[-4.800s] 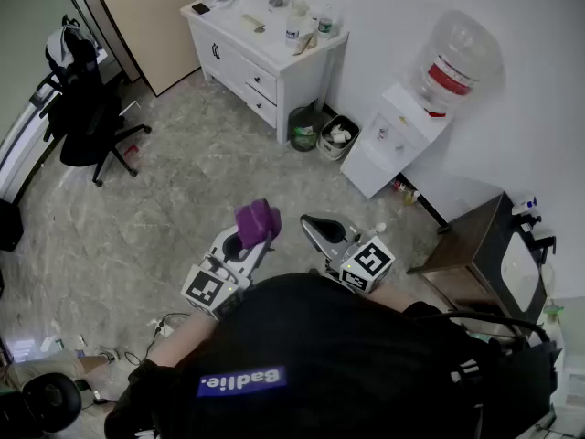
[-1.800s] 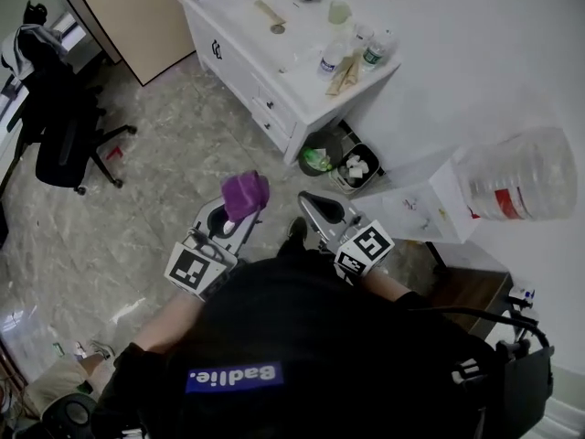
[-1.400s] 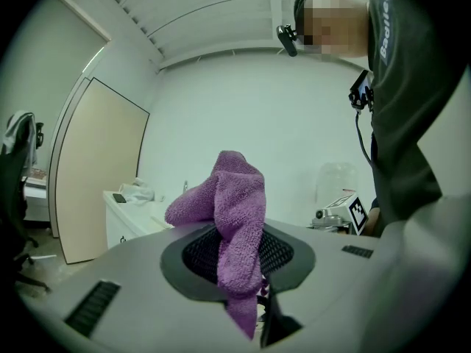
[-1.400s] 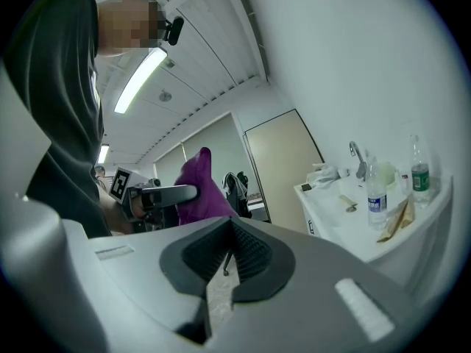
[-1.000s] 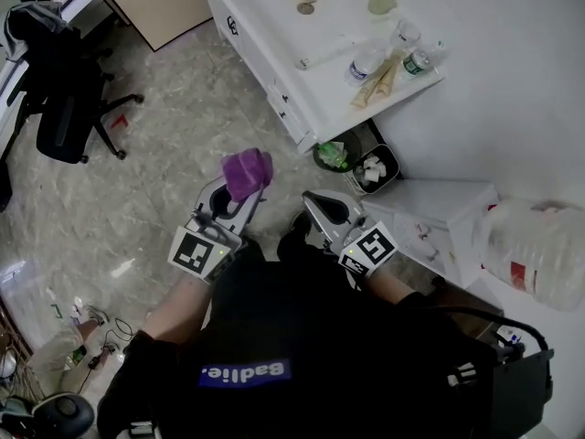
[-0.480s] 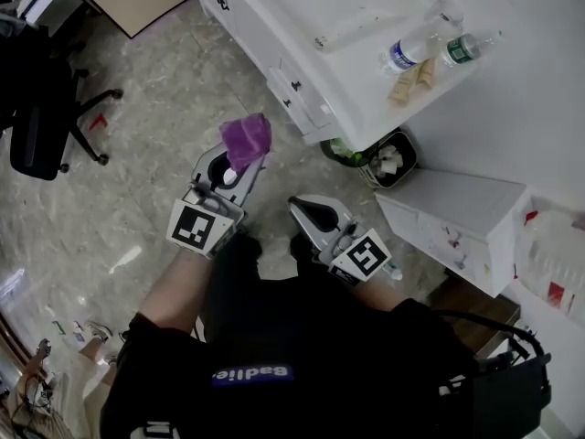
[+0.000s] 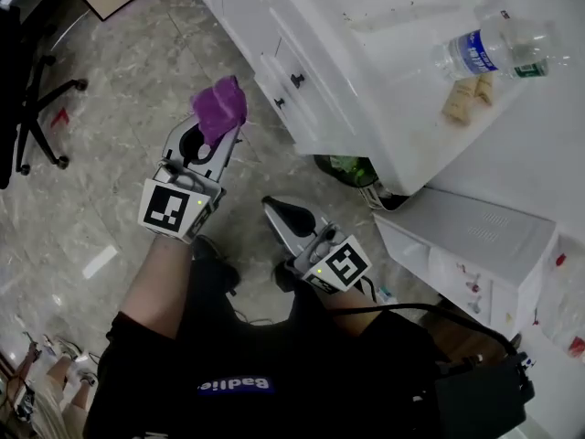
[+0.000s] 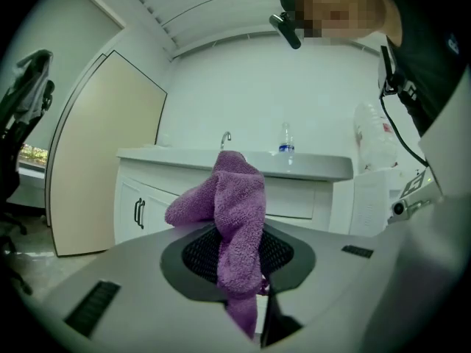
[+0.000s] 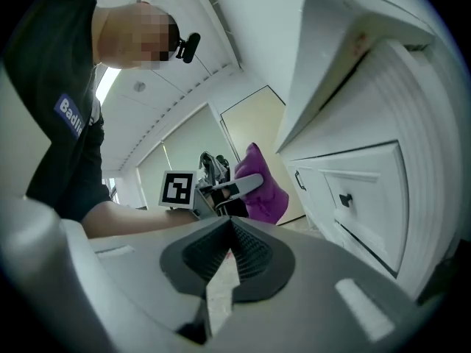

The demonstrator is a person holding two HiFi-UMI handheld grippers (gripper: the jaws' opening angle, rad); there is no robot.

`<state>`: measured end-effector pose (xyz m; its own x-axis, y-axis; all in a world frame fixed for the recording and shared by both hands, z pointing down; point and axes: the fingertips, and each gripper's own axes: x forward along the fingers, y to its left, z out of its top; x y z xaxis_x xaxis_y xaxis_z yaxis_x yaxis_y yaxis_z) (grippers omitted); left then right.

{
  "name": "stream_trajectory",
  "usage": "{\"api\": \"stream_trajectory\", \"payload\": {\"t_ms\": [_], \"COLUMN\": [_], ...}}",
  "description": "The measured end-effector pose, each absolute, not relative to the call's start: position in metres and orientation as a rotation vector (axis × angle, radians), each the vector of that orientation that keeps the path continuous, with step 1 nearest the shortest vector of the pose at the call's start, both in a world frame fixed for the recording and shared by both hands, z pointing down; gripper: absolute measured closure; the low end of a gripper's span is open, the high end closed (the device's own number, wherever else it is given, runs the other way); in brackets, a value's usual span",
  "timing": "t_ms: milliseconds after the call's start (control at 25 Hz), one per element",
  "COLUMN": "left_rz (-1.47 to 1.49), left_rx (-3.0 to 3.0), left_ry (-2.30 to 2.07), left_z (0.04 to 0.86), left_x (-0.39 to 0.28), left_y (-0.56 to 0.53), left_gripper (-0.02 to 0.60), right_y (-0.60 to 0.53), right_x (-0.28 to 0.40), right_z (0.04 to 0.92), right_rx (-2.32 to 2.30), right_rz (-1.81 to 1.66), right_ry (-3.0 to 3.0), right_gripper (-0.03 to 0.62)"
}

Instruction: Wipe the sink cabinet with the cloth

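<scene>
With my left gripper clamped shut on the purple cloth, held in the air near the white sink cabinet, and my right gripper closed on nothing, I judge all the wiping not yet begun.
</scene>
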<state>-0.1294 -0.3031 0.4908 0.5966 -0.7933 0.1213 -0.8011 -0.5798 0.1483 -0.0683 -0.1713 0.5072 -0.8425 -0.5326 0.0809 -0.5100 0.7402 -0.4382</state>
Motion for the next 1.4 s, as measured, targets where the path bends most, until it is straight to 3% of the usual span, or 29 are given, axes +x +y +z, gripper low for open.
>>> {"api": "stream_trajectory", "payload": {"t_ms": [520,1040,1400], "left_rz": [0.053,0.236,0.239], "left_rx": [2.674,2.581,2.597], "left_ry": [-1.339,-1.364,-1.295], "left_z": [0.692,0.794,0.801], "left_x": [-0.109,-0.087,-0.055], "left_y": [-0.413,-0.479,-0.465], "left_gripper": [0.497,0.497,0.497], "right_y": [-0.208,-0.204,-0.202], "right_x": [-0.056,-0.024,-0.015], "right_z": [0.66,0.664,0.658], "right_rx": [-0.886,-0.865,-0.866], "right_rz": [-0.502,-0.421,-0.4], "right_ry": [2.871,2.841,2.827], "right_gripper": [0.597,0.597,0.597]}}
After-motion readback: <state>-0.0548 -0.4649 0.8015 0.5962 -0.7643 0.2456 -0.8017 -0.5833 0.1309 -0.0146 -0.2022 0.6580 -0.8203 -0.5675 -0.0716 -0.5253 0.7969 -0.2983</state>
